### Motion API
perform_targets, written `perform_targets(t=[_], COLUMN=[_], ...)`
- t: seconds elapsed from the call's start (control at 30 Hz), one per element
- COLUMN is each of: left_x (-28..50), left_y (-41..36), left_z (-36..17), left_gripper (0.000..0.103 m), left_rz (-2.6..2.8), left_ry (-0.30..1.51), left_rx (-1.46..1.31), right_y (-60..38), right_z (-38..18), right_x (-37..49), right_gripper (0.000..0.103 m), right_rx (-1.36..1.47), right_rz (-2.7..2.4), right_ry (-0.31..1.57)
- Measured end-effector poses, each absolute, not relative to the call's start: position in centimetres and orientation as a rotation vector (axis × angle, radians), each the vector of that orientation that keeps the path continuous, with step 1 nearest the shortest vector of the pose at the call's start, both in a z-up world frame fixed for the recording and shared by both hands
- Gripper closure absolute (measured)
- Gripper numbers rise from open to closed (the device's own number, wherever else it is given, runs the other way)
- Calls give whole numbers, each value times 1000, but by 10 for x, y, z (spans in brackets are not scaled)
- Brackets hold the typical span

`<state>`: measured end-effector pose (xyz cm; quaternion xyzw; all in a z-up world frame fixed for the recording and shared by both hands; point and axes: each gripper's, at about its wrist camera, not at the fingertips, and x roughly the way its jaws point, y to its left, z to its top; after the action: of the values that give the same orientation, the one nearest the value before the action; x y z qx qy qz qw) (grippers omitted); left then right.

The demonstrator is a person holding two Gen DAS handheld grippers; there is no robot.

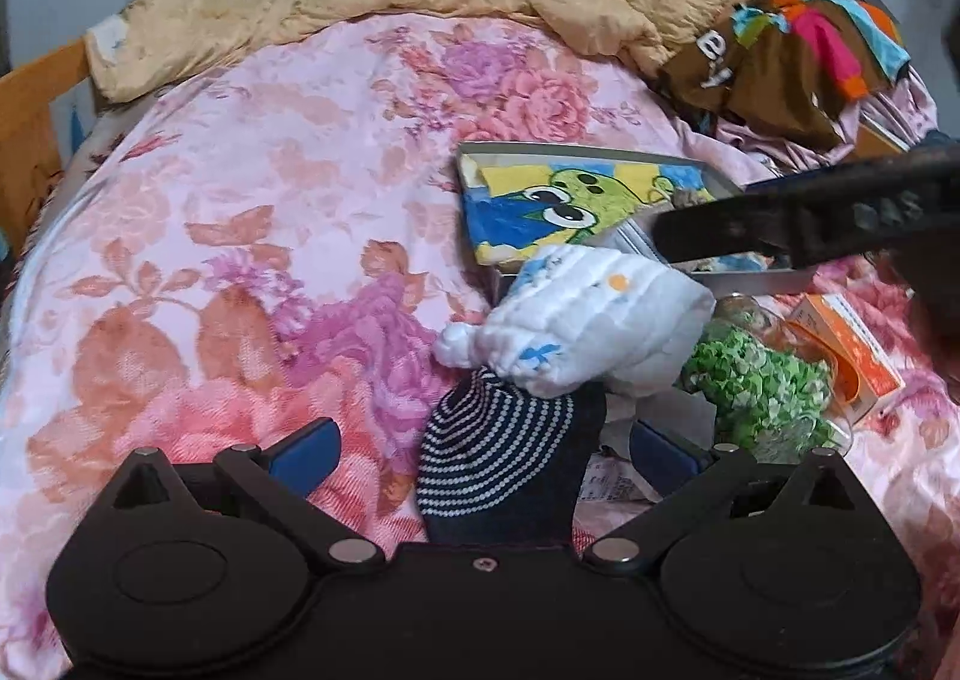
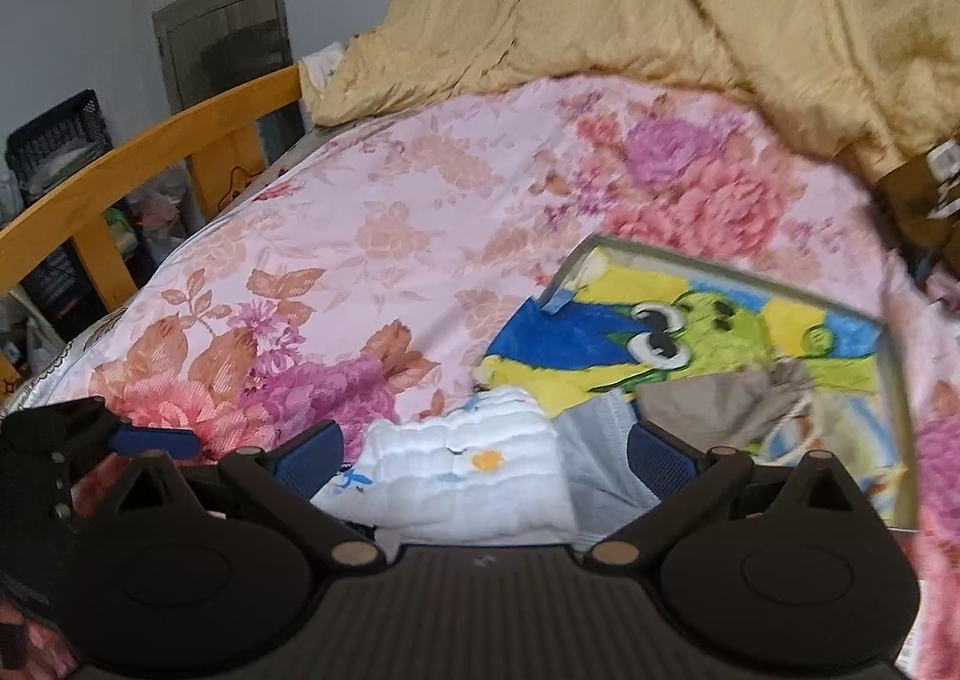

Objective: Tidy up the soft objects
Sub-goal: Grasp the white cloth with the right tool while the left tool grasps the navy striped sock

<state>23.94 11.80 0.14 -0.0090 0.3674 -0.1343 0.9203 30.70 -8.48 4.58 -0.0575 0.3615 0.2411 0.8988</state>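
White knit hat [image 1: 591,314] with a pompom lies on the floral bedspread [image 1: 252,188], its crown overlapping a dark striped beanie [image 1: 504,458] that sits between your left gripper [image 1: 483,452] fingers. Those tongs stand wide apart, gripping nothing; the beanie's lower edge is cut off by the gripper body. Your right gripper [image 2: 483,452] is also spread open, with the white hat just ahead between its blue pads [image 2: 306,455]; whether they touch it is unclear. Behind lies a shallow box [image 2: 894,380] holding a frog-print cloth [image 2: 690,344] and a grey fabric piece [image 2: 714,404], blurred. In the left view the other gripper's arm crosses the box and hides its right end. Green leafy bunch [image 1: 756,380] and orange carton [image 1: 852,350] sit right, partly hidden.
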Motion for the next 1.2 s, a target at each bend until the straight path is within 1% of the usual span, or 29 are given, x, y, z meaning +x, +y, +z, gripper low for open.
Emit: perform_targets(t=[0.1, 0.27, 0.5, 0.67, 0.8, 0.87, 0.9, 0.97, 1.0, 1.07, 1.1, 1.13, 1.17, 1.2], left_x=[243, 252, 260, 265, 268, 269, 269, 269, 269, 269, 269, 269, 269, 270], left_y=[114, 114, 127, 132, 134, 136, 137, 139, 140, 144, 146, 147, 149, 152], left_z=[-5, -11, -30, -43, -47, -48, -49, -49, -49, -49, -49, -49, -49, -48], left_gripper=[1, 5, 11, 14, 26, 31, 35, 38, 41, 45, 48, 51, 53, 59], left_rz=[-260, -271, -318, -343, -397, -413, -421, -420, -417, -411, -408, -404, -400, -397], left_ry=[743, 749, 744, 751, 757, 758, 757, 755, 756, 756, 757, 757, 757, 755], left_rx=[-11, -57, -180, -243, -284, -306, -320, -347, -355, -380, -393, -410, -428, -441], right_y=[-81, -78, -81, -84, -86, -86, -87, -87, -87, -88, -88, -88, -89, -89], right_z=[32, 21, 16, 5, 0, 0, -1, -1, -1, -1, -1, -1, 0, 0], right_x=[317, 322, 337, 342, 343, 344, 343, 343, 344, 343, 344, 344, 343, 343], right_gripper=[1, 1, 1, 1, 2, 4, 5, 11, 12, 21, 23, 28, 35, 41], right_rx=[-123, -167, -111, -101, -76, -64, -61, -61, -60, -57, -56, -56, -55, -58], right_rz=[552, 585, 599, 610, 613, 616, 615, 611, 608, 604, 601, 599, 600, 600], right_ry=[773, 770, 783, 827, 854, 862, 862, 865, 866, 868, 869, 869, 868, 867])
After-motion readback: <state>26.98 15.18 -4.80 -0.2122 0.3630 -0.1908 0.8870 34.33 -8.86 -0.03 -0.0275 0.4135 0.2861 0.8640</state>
